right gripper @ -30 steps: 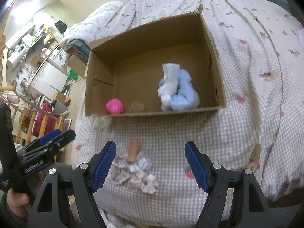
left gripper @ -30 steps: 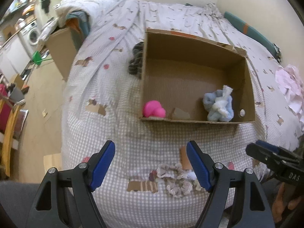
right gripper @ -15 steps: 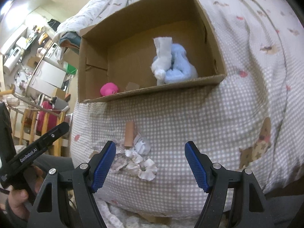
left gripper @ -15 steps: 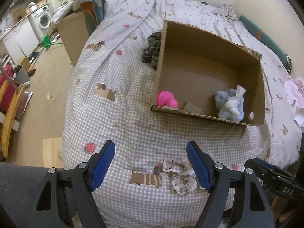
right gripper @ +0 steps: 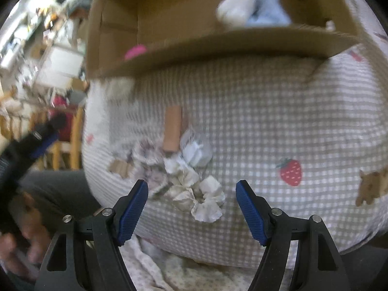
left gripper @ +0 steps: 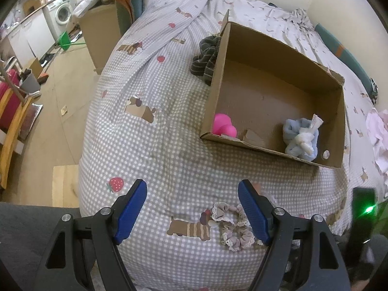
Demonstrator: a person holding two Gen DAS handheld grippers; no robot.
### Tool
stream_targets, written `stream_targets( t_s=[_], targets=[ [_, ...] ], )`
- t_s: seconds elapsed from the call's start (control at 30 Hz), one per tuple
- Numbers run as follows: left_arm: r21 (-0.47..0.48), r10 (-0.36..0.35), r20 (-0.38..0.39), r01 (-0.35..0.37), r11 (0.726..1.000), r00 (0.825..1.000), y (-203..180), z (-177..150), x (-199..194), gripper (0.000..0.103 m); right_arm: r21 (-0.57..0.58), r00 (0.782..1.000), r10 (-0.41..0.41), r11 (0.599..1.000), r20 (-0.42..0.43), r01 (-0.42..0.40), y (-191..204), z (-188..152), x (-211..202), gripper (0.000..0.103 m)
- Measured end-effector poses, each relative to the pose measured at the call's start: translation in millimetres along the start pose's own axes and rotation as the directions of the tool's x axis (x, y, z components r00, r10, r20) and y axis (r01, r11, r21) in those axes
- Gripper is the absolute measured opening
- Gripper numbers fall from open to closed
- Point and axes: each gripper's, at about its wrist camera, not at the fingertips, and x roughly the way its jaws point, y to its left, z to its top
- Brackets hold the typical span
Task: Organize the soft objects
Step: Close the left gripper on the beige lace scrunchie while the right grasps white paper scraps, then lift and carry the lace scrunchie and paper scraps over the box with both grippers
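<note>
Both tongs spread wide and empty above a frilled, lace-edged beige fabric scrunchie (left gripper: 234,228) on a gingham-covered bed (left gripper: 169,160)

The left tongs (left gripper: 192,212), blue ribbed pads on black arms, hang over the grey-and-white checked cover printed with dachshunds and strawberries, the scrunchie touching the inner side of the right-hand pad; the right tongs (right gripper: 191,207), equally wide, hover with the crumpled scrunchie (right gripper: 184,181) just ahead of their tips, beside a small brown cardboard strip (right gripper: 172,128) and a white tag whose print is too blurred to read. Further up the bed an open brown corrugated cardboard box (left gripper: 337,126) holds a smooth bright pink rounded toy (left gripper: 223,127) and a fluffy pale blue and white bundle (left gripper: 302,138); a dark striped cloth (left gripper: 206,59) lies against its outer left wall
</note>
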Motion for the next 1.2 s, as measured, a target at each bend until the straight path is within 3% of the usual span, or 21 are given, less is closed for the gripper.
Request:
stream_targets(
  t_s=[0.1, 0.13, 0.2, 0.3, 0.5, 0.6, 0.67, 0.8, 0.87, 1.0, 1.07, 1.2],
  targets=[
    [-0.003, -0.005, -0.012, 0.005, 1.0, 1.0, -0.5, 0.0, 3.3, 0.075, -0.054, 0.998, -0.049, 0.997, -0.028, 0.047, 13.6, 0.7, 15.0, 0.075],
    [-0.003, -0.005, -0.014, 0.005, 1.0, 1.0, -0.9, -0.1, 4.0, 0.075, -0.08, 0.997, -0.068, 0.995, -0.025, 0.066, 18.9, 0.3, 17.2, 0.057],
    [-0.003, -0.008, -0.019, 0.008, 1.0, 1.0, -1.2, 0.0, 5.1, 0.075, -0.121, 0.995, -0.095, 0.989, -0.024, 0.091, 26.1, -0.5, 20.3, 0.034],
    [-0.004, -0.015, -0.035, 0.015, 1.0, 0.999, -2.7, -0.3, 9.3, 0.075, -0.144, 0.996, -0.094, 0.985, -0.014, 0.091, 32.5, -4.0, 17.2, 0.027],
    [0.007, -0.048, -0.148, 0.049, 0.999, 0.988, -12.8, -12.6, 35.4, 0.075, -0.134, 0.995, -0.068, 0.988, 0.068, 0.076, 25.4, -10.9, -11.4, 0.026],
    [0.029, -0.091, -0.236, 0.1, 0.995, 0.968, -26.3, -23.2, 54.4, 0.075, -0.097, 0.992, -0.05, 0.993, 0.113, 0.061, 14.1, -12.4, -25.3, 0.026],
    [0.036, -0.127, -0.308, 0.144, 0.989, 0.943, -37.6, -31.6, 70.7, 0.075, -0.076, 0.99, -0.045, 0.996, 0.137, 0.056, 8.4, -11.3, -31.7, 0.026],
    [0.058, -0.124, -0.366, 0.156, 0.986, 0.922, -50.8, -41.2, 90.3, 0.072, -0.05, 0.987, -0.041, 0.998, 0.157, 0.05, 1.4, -14.5, -35.6, 0.026],
    [0.076, -0.102, -0.38, 0.141, 0.987, 0.92, -53.1, -44.0, 98.5, 0.057, -0.044, 0.986, -0.04, 0.998, 0.162, 0.047, -2.7, -11.4, -39.1, 0.026],
    [0.055, -0.088, -0.389, 0.119, 0.991, 0.917, -46.7, -45.2, 107.3, 0.045, -0.038, 0.985, -0.037, 0.998, 0.167, 0.044, -10.7, -10.1, -46.1, 0.026],
    [0.074, -0.059, -0.378, 0.093, 0.993, 0.924, -44.3, -46.0, 107.2, 0.027, -0.038, 0.985, -0.036, 0.998, 0.169, 0.043, -11.9, -11.5, -48.9, 0.026],
    [0.099, -0.03, -0.376, 0.073, 0.992, 0.926, -33.2, -46.1, 105.4, 0.016, -0.039, 0.985, -0.039, 0.998, 0.169, 0.047, -15.0, -11.9, -53.2, 0.026]
  ],
)
